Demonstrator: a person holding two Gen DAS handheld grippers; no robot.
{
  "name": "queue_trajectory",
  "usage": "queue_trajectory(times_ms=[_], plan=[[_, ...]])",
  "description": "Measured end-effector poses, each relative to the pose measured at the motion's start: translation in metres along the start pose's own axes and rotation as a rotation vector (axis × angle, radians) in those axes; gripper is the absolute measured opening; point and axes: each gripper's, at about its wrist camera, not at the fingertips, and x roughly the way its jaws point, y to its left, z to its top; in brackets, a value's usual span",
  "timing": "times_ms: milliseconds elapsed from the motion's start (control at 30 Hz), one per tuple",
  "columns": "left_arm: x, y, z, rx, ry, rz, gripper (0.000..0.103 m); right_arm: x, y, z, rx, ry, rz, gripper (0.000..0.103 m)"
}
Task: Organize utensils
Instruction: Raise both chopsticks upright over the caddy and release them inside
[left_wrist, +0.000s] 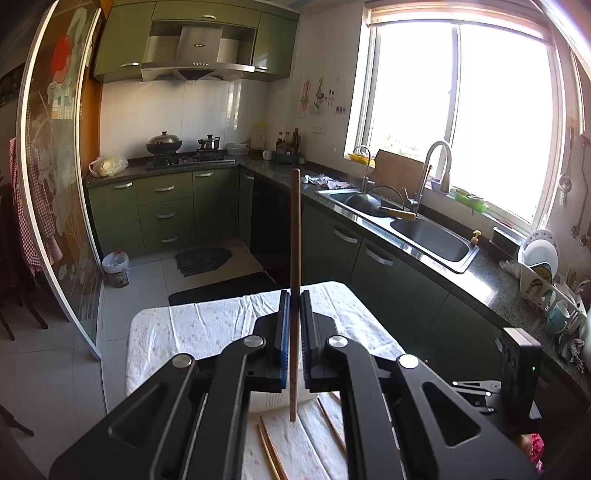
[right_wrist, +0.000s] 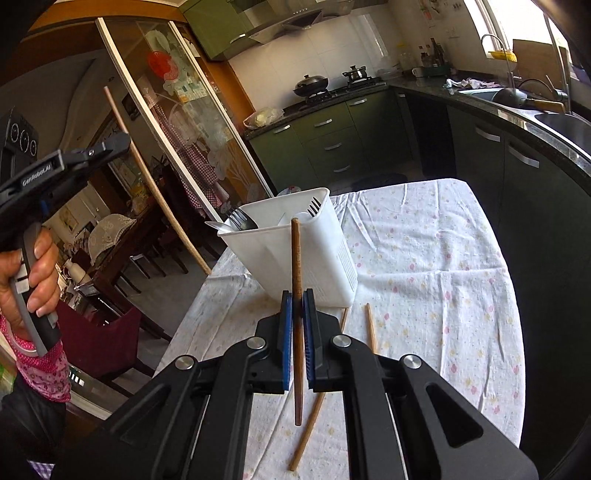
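Both gripping single chopsticks: left gripper (left_wrist: 293, 306) clamping pale chopstick (left_wrist: 294, 258) mid-shaft, upright; right gripper (right_wrist: 297, 306) pinching dark chopstick (right_wrist: 296, 258) mid-shaft, tip leaning toward white utensil caddy (right_wrist: 295, 254) on table (right_wrist: 443, 280). Likely handling light, stiff, thin, slippery (prone to pivoting), so gripping near middle. Holding left raised, well apart; right low, just before caddy, loose chopsticks (right_wrist: 370, 326) lying on cloth.

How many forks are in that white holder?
2. One fork stands at the left end of the holder, beside a spoon. The other fork stands at its far right corner, tines up. More may be hidden inside.
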Motion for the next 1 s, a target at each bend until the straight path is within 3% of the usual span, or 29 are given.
queue_trajectory(times_ms=[200, 367, 767, 800, 867, 1000], plan=[[0.008, 0.000, 0.026, -0.013, -0.051, 0.004, 0.005, -0.004, -0.001, 0.001, -0.004, -0.002, -0.007, 0.007], [0.028, -0.001, 0.032, 0.013, -0.061, 0.050, 0.005, -0.006, 0.001, 0.002, -0.006, -0.006, -0.003, 0.007], [0.097, 0.019, -0.033, 0.016, 0.172, 0.068, 0.007, -0.024, 0.021, 0.016, -0.066, -0.047, 0.004, 0.007], [0.101, 0.019, -0.039, 0.020, 0.190, 0.072, 0.011, -0.025, 0.023, 0.021, -0.072, -0.052, 0.007, 0.007], [0.106, 0.019, -0.053, 0.026, 0.225, 0.066, 0.051, -0.027, 0.030, 0.032, -0.087, -0.071, 0.011, 0.007], [0.097, 0.027, -0.071, -0.002, 0.223, 0.050, 0.055, -0.034, 0.043, 0.064, -0.097, -0.158, 0.016, 0.007]])
